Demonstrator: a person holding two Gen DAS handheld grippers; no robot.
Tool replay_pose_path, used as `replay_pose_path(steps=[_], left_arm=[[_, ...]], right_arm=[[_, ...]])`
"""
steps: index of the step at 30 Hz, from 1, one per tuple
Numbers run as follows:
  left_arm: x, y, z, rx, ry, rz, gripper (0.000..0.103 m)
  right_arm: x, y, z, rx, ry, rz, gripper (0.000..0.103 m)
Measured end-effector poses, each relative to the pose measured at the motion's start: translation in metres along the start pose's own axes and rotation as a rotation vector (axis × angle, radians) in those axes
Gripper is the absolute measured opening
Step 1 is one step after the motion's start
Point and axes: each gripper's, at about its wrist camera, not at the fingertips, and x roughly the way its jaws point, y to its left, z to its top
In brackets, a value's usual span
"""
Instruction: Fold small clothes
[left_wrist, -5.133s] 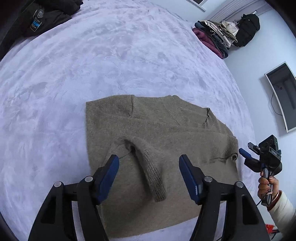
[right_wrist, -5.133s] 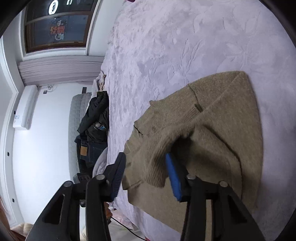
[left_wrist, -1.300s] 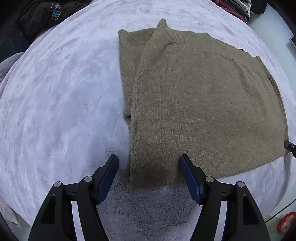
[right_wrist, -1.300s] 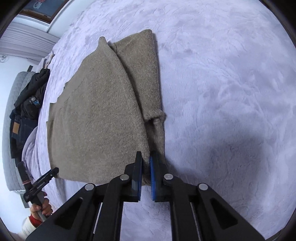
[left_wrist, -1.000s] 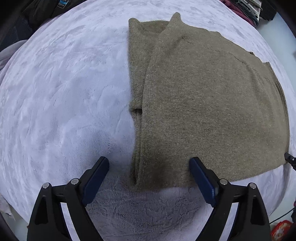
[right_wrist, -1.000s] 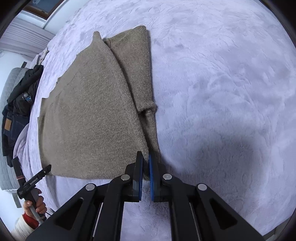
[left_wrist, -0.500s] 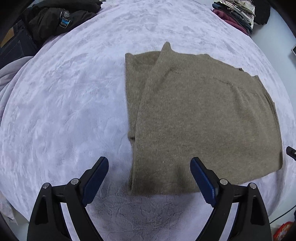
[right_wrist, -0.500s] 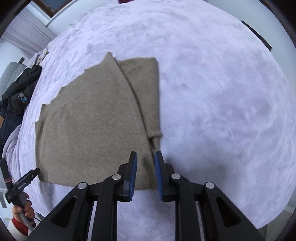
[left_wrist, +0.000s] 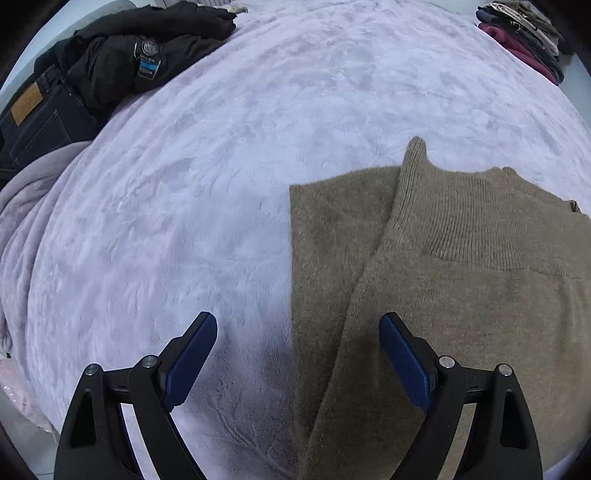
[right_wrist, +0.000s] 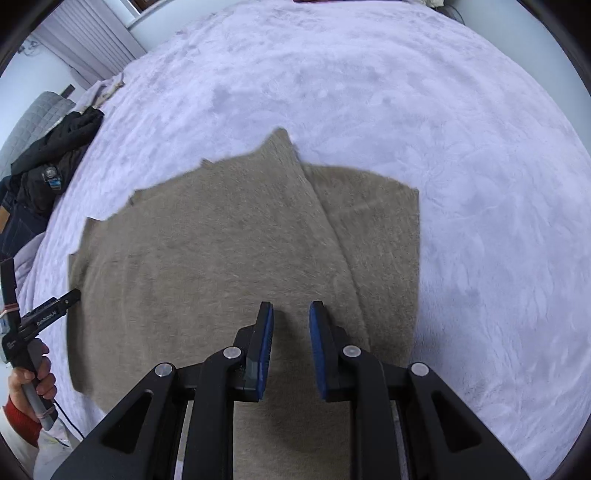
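Note:
An olive-brown knit sweater (left_wrist: 461, 280) lies flat on the lilac plush blanket (left_wrist: 184, 184), folded over itself, with a narrow folded strip along one side. It also shows in the right wrist view (right_wrist: 207, 251). My left gripper (left_wrist: 297, 350) is wide open and empty, hovering over the sweater's left edge. My right gripper (right_wrist: 291, 332) is partly open and empty, above the sweater near the fold line. The left gripper also appears at the left of the right wrist view (right_wrist: 51, 306), held in a hand.
A pile of dark clothes and jeans (left_wrist: 92, 74) lies at the blanket's far left. A stack of folded clothes (left_wrist: 524, 29) sits at the far right. A grey quilted cushion (right_wrist: 26, 125) stands beyond the dark clothes (right_wrist: 48, 162).
My right gripper has let go of the sweater, opened and moved over it. My left gripper has moved forward along the sweater's left edge, staying open. The sweater lies folded.

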Motion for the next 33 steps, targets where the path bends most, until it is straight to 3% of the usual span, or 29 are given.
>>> replay_pose_path(steps=[6,9,13,33], left_arm=[[0.0,0.017,-0.004,-0.021,0.015,-0.044,0.091],[-0.009,0.019,-0.006,0.001,0.012,-0.042,0.091],[-0.016,0.02,-0.014,0.016,0.018,-0.047,0.091],[-0.034,0.018,-0.072,0.038,0.1,-0.108,0.091]], right_arm=[[0.002,-0.029,-0.005,0.059,-0.01,0.025,0.019],[-0.006,-0.029,-0.006,0.065,-0.012,0.017,0.023],[-0.021,-0.025,-0.014,0.064,-0.013,0.01,0.046],[-0.023,0.025,-0.085,0.047,0.115,0.09,0.046]])
